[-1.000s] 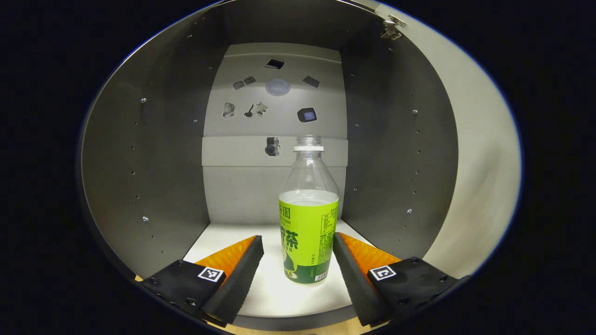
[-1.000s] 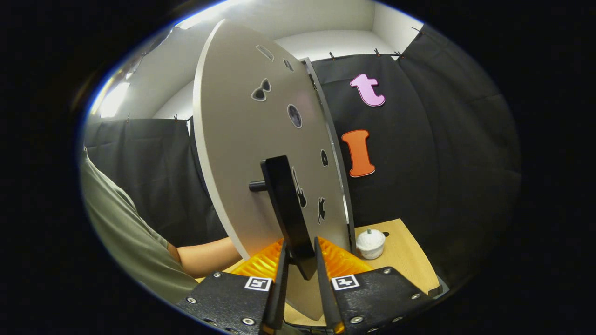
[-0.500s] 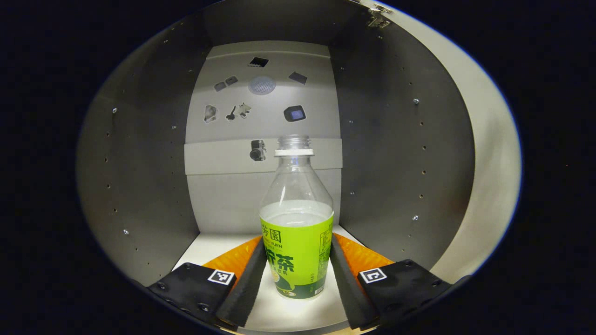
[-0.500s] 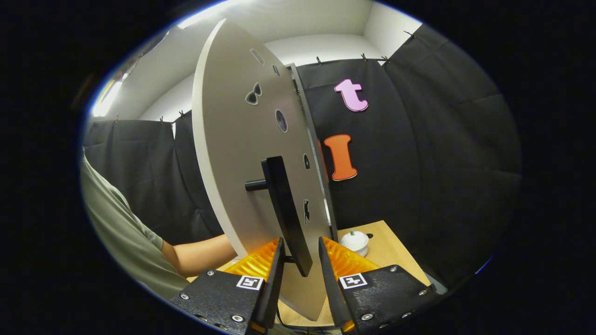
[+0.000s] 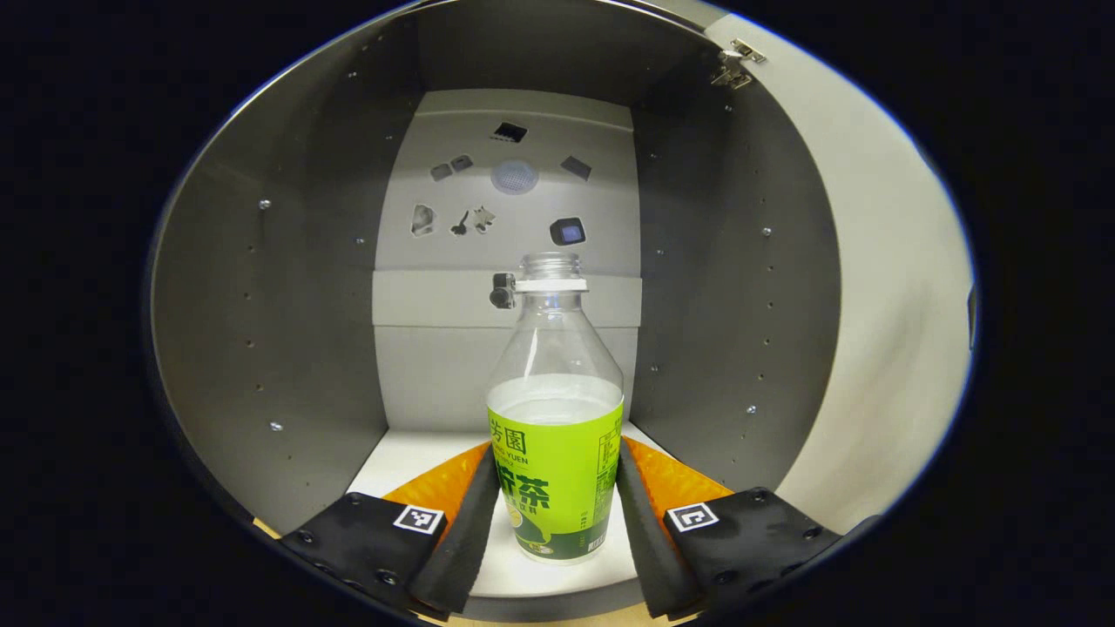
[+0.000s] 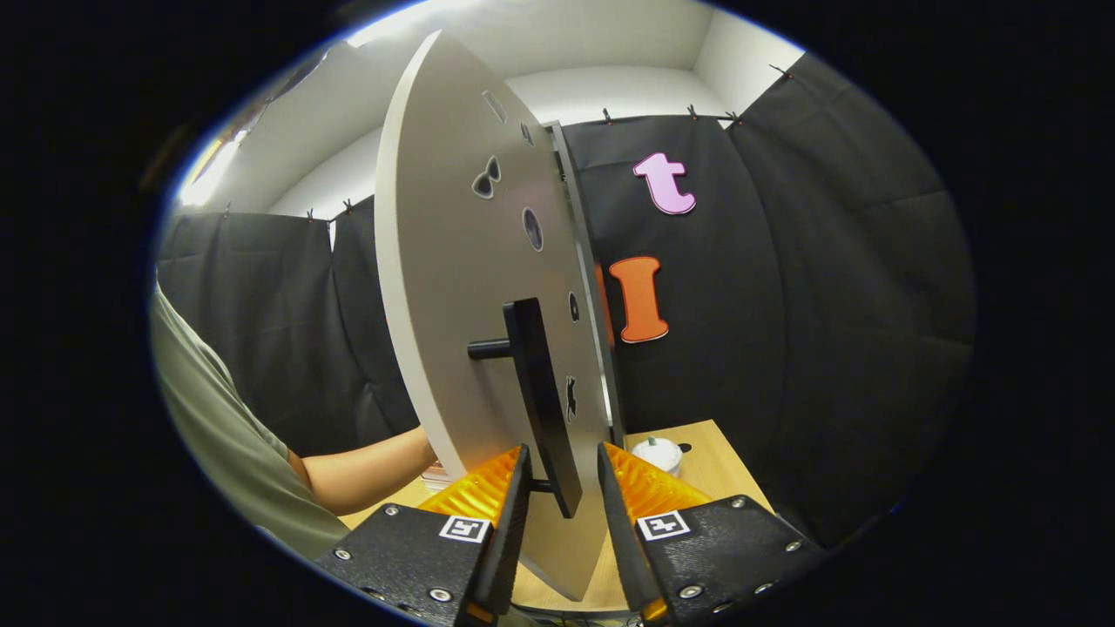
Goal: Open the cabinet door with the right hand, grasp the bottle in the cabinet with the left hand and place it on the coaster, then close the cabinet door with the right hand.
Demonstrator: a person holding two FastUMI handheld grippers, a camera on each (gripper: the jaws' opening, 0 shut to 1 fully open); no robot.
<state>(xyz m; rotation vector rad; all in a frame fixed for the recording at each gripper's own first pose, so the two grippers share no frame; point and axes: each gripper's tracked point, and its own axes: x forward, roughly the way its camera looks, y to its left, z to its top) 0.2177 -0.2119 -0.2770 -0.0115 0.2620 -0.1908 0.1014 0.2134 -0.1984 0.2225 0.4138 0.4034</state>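
Pinching the green-label bottle [image 5: 556, 453] near the cabinet floor's [image 5: 409, 453] front edge, left gripper [image 5: 554, 514]; right gripper [image 6: 557, 496] spread around door handle [image 6: 540, 401]

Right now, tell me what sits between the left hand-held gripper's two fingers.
In the left gripper view, the clear plastic bottle with the green label stands upright between the left hand-held gripper fingers, both pressing its sides.

Left gripper [image 5: 554, 488] has closed onto the bottle [image 5: 556, 453].
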